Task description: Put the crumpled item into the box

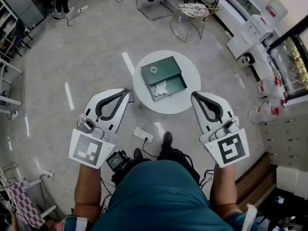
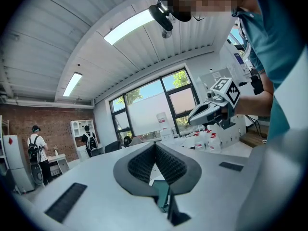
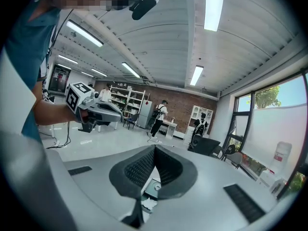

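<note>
I am holding my left gripper (image 1: 126, 92) and right gripper (image 1: 194, 96) clenched and empty, on either side of the round table (image 1: 188, 105); the crumpled item (image 1: 160, 87) is lying inside the open green box (image 1: 161, 70)

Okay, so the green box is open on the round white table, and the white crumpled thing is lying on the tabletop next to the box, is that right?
Not quite: the white crumpled item lies inside the open part of the green box, not beside it, as the head view shows. The box is on the round white table.
</note>
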Demonstrator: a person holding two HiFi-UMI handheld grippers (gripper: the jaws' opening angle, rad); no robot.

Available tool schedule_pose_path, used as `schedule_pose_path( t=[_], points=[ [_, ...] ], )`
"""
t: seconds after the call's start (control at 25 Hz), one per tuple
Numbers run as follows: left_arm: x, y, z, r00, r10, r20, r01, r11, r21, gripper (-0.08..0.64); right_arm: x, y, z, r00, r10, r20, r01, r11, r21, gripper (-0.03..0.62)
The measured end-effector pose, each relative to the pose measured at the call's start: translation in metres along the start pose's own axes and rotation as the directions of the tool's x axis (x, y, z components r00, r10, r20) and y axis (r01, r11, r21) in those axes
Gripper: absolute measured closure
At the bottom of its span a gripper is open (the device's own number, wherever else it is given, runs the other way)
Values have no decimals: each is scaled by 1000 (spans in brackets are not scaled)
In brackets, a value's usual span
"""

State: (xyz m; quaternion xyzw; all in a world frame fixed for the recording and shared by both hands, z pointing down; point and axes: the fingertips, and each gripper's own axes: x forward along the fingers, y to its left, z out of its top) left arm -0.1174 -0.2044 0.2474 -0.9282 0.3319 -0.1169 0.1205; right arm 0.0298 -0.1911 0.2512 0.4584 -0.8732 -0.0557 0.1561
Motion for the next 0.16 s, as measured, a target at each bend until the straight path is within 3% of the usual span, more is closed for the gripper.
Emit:
schedule_pose_path(
  t=[0.16],
  points=[
    [-12, -1, 3, 1000, -25, 4, 24, 996, 86, 541, -7, 11, 7, 1000, -9, -2, 9, 1000, -5, 555]
  ],
)
